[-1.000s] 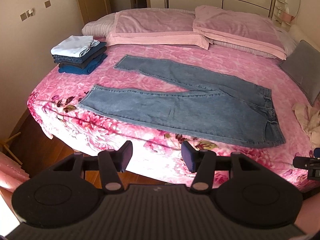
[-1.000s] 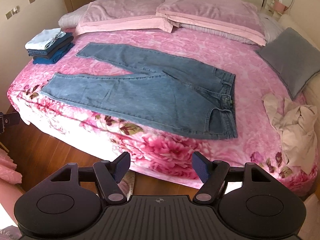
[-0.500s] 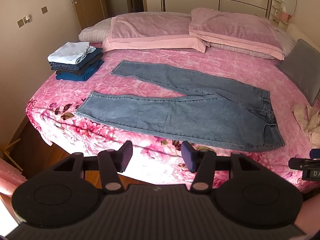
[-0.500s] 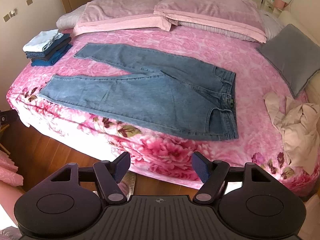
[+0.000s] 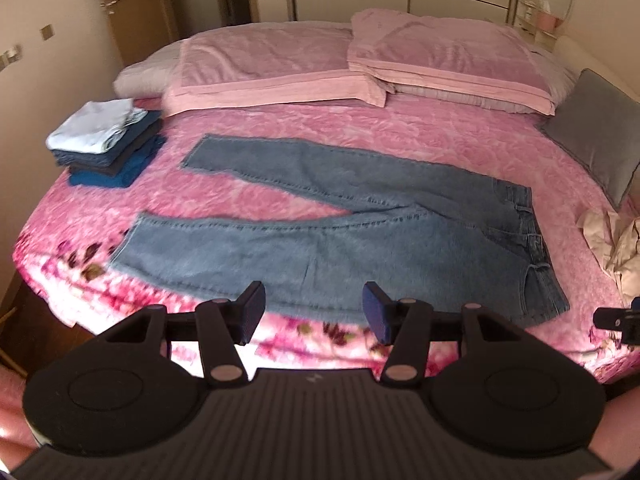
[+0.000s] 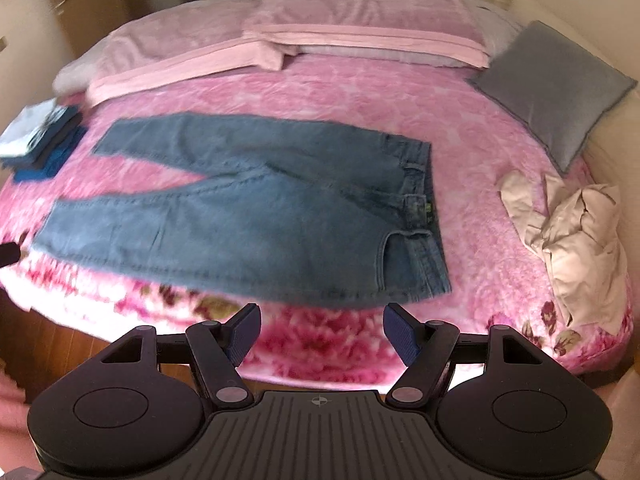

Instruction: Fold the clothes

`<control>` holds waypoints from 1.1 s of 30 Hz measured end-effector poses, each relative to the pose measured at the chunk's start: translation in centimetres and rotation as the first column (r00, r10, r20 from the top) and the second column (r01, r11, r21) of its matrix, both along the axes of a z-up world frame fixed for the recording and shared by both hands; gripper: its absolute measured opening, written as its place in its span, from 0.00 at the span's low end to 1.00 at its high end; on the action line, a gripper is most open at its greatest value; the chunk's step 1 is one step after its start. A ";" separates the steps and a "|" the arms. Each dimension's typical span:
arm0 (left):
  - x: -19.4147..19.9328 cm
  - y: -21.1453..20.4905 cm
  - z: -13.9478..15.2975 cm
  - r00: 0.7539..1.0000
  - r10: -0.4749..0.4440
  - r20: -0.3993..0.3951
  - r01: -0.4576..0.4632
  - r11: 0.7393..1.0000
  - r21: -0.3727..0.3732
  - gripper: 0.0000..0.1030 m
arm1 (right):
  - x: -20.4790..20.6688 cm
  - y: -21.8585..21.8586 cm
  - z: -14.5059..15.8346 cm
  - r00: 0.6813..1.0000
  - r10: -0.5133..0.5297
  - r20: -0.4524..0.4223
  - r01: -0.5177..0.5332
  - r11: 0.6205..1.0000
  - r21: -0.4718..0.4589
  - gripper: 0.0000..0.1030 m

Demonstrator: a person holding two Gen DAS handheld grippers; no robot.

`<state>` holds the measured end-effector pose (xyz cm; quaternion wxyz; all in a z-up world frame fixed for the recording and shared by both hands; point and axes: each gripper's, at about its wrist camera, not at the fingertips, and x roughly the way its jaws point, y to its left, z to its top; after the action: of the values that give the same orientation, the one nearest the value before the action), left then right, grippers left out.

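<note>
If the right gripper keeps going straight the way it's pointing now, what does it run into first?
Most likely the jeans, near their front edge by the waistband end. The right gripper is open and empty, with nothing in between. Depth is unclear, so it may meet the pink bedspread at the bed's edge first.

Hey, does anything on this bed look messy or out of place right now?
Yes. A crumpled beige garment lies bunched near the bed's right edge, below the grey cushion. By contrast, the blue denim jeans are spread flat, and the folded clothes pile is stacked at the far left.
</note>
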<state>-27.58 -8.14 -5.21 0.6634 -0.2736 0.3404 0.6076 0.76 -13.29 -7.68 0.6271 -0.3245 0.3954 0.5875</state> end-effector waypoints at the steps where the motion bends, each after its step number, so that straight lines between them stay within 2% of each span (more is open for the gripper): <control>1: -0.2 1.4 -0.2 1.000 -0.011 0.005 0.011 1.000 -0.003 0.48 | 0.1 1.1 0.0 1.000 -0.017 -0.003 0.017 1.000 0.008 0.69; 10: -6.0 15.8 -1.0 0.991 -0.129 0.033 0.130 0.991 -0.022 0.48 | 0.8 10.3 0.4 0.981 -0.183 -0.066 0.188 0.979 0.080 0.69; 13: -7.0 19.9 -1.7 0.983 -0.180 0.046 0.181 0.983 -0.030 0.48 | 0.9 12.1 -0.4 0.963 -0.240 -0.121 0.249 0.966 0.069 0.69; 16: -7.7 23.7 -3.0 0.970 -0.233 0.064 0.236 0.971 -0.048 0.48 | 0.9 13.4 -1.6 0.941 -0.308 -0.141 0.315 0.949 0.029 0.69; 22: -6.4 27.7 -5.6 0.938 -0.326 0.119 0.337 0.937 -0.090 0.48 | 0.1 14.5 -3.9 0.924 -0.370 -0.095 0.370 0.929 -0.019 0.69; 25: -5.5 29.1 -7.3 0.923 -0.360 0.137 0.376 0.920 -0.110 0.48 | 0.4 15.6 -5.7 0.917 -0.385 -0.101 0.383 0.923 -0.040 0.69; 33: -3.3 33.0 -12.3 0.901 -0.416 0.123 0.432 0.887 -0.165 0.48 | 3.0 21.2 -11.0 0.949 -0.303 -0.083 0.296 0.952 -0.083 0.69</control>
<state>-30.87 24.88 -17.54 0.7649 -0.2794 0.4197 0.4010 3.73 7.89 -18.68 0.6779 -0.2541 0.4895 0.4861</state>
